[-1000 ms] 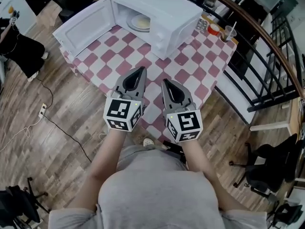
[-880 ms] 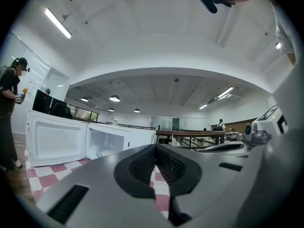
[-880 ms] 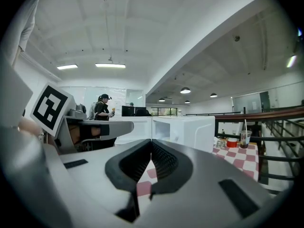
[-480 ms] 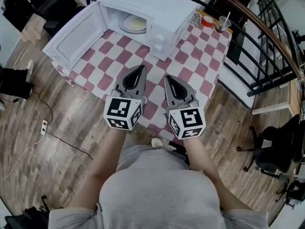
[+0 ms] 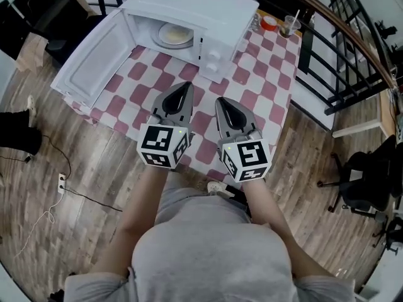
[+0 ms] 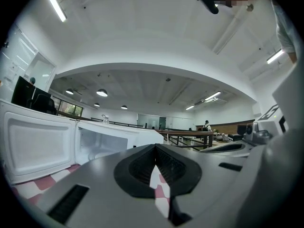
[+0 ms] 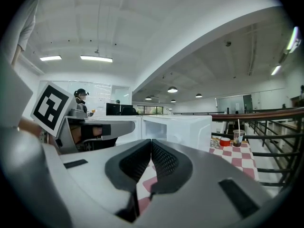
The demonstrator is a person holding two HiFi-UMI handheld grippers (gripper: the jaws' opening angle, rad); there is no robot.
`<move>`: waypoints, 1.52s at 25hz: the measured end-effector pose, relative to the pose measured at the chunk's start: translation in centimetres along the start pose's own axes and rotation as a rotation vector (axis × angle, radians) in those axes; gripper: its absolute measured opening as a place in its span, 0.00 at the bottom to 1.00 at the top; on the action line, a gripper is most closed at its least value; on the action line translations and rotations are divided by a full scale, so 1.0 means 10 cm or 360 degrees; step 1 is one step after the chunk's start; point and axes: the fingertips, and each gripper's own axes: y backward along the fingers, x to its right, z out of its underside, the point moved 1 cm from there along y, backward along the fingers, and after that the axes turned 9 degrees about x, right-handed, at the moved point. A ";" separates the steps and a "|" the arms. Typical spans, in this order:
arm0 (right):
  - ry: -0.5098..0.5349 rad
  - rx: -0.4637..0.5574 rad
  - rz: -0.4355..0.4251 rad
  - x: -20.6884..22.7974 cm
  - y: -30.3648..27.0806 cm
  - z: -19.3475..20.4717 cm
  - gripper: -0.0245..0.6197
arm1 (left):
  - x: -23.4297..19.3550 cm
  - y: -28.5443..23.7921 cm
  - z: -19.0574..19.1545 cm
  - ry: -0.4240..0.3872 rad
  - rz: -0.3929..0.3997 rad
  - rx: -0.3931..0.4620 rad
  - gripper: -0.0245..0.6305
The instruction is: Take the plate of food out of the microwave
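Item one: a white box-shaped microwave oven (image 5: 208,8), upper centre of the head view. Its white side-hinged door (image 5: 94,58) is swung wide toward the upper left.

Item two: a round pale plate of food (image 5: 175,34). We find it inside the oven cavity, lying flat on the cavity floor; the food shows only as a pale yellowish patch.

Item three: a table under a red-and-white checked cloth (image 5: 267,65). It bears the oven and fills the centre of the frame.

Item four: a clear cup with a straw (image 5: 291,25) and a red-lidded tub (image 5: 269,22), side by side at the cloth's upper right corner.

Item five: the grey left gripper (image 5: 186,88), lower centre. Its jaws are pressed together with nothing between them, and it points toward the oven but sits well apart from it.

Item six: the grey right gripper (image 5: 220,101), just right of the left one. We read its jaws as likewise pressed together and empty.

Item seven: a black metal railing (image 5: 343,49) at the right edge, with a wood-plank floor (image 5: 69,168) at the lower left.
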 end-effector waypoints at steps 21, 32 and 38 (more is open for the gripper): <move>-0.0026 -0.0022 0.0285 -0.10 -0.68 0.14 0.08 | -0.64 -0.45 0.12 0.0047 0.0275 -0.0092 0.04; -0.0044 -0.0029 0.0430 -0.13 -0.94 0.19 0.08 | -0.95 -0.62 0.14 0.0148 0.0379 -0.0086 0.04; -0.0055 -0.0029 0.0475 -0.17 -1.17 0.22 0.08 | -1.18 -0.72 0.16 0.0334 0.0424 -0.0111 0.15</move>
